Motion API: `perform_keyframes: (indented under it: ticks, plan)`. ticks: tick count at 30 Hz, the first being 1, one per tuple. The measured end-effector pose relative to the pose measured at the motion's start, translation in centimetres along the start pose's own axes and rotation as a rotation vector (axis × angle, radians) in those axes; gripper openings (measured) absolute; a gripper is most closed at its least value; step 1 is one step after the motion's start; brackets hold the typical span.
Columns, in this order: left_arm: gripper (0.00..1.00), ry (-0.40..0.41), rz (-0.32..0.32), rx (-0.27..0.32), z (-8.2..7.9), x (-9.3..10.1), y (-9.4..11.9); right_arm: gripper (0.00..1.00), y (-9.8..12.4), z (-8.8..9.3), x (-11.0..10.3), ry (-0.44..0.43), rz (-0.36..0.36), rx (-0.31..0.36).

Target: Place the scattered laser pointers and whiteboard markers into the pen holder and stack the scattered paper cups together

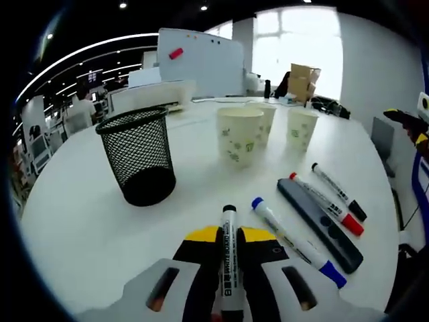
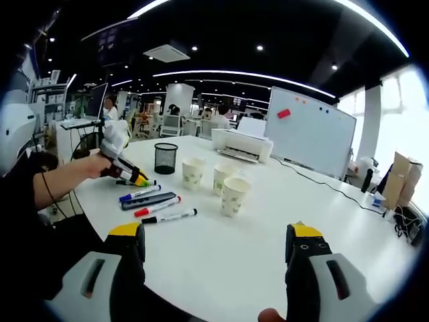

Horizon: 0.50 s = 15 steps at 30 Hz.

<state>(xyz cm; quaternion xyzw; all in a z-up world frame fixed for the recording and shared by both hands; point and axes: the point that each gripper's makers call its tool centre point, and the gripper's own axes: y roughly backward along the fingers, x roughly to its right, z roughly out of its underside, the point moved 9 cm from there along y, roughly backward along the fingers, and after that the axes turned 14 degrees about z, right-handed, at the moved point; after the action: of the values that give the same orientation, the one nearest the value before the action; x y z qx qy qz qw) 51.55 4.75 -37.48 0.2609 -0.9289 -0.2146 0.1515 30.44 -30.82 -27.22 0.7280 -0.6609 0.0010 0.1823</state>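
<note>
My left gripper (image 1: 229, 235) is shut on a black-capped whiteboard marker (image 1: 229, 268), held low over the white table in front of the black mesh pen holder (image 1: 139, 154). To its right lie a blue marker (image 1: 295, 241), a dark flat laser pointer (image 1: 318, 221), a red marker (image 1: 326, 203) and a black marker (image 1: 338, 191). Three paper cups (image 1: 238, 136) stand upright and apart behind them. My right gripper (image 2: 214, 245) hangs open and bare above the table's near side. From there the left gripper (image 2: 127, 171) sits in a person's hand by the pen holder (image 2: 165, 158), near the cups (image 2: 234, 195).
The round white table (image 2: 268, 221) has free room on its right half. A white printer (image 2: 241, 144) and a whiteboard (image 2: 308, 131) stand at its far side. A cable (image 2: 322, 184) runs across the far right. A cardboard box (image 1: 303, 80) sits beyond the cups.
</note>
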Motion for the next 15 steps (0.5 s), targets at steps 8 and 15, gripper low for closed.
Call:
perform_keyframes:
  ticks: [8,15]
  plan:
    - [0.15,-0.014,-0.008,0.04,-0.8,0.4,0.8,0.81,0.1,0.0,-0.1,0.004,-0.001,0.0]
    - [0.15,-0.031,0.003,0.1,-2.1,1.6,2.3,0.81,0.2,-0.1,-0.2,0.005,0.0,0.003]
